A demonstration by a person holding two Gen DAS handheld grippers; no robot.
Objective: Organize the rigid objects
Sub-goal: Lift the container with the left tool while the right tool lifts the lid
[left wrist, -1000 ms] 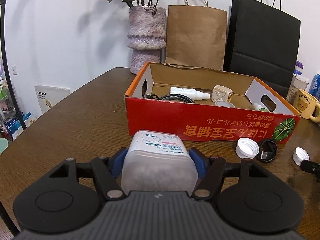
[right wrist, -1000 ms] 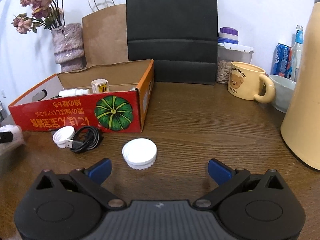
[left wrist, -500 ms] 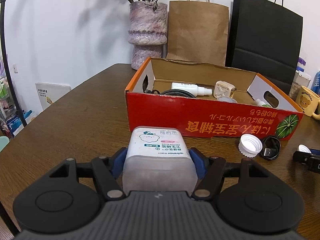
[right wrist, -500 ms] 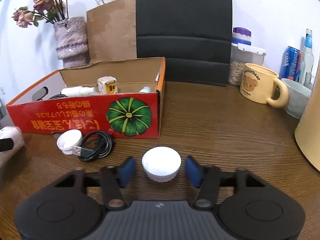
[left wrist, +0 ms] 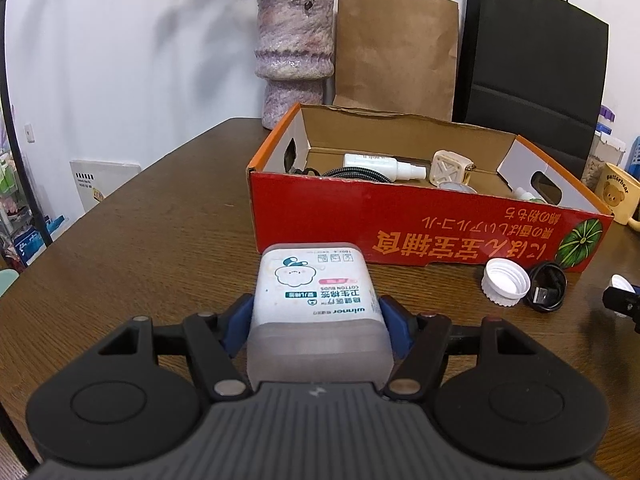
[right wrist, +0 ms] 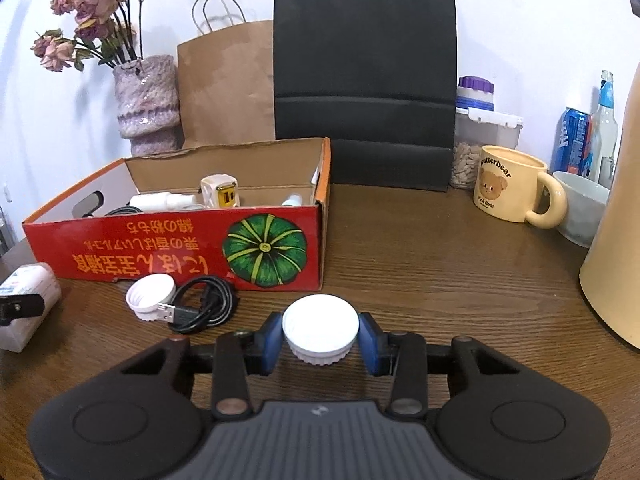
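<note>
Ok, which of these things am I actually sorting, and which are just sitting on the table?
Job items:
cotton bud box in the left gripper
white cap in the right gripper
second white cap
USB cable
red cardboard box

Just lying about:
vase
brown paper bag
black paper bag
bear mug
seed jar

red box (right wrist: 192, 248) wall ahead — open top
</note>
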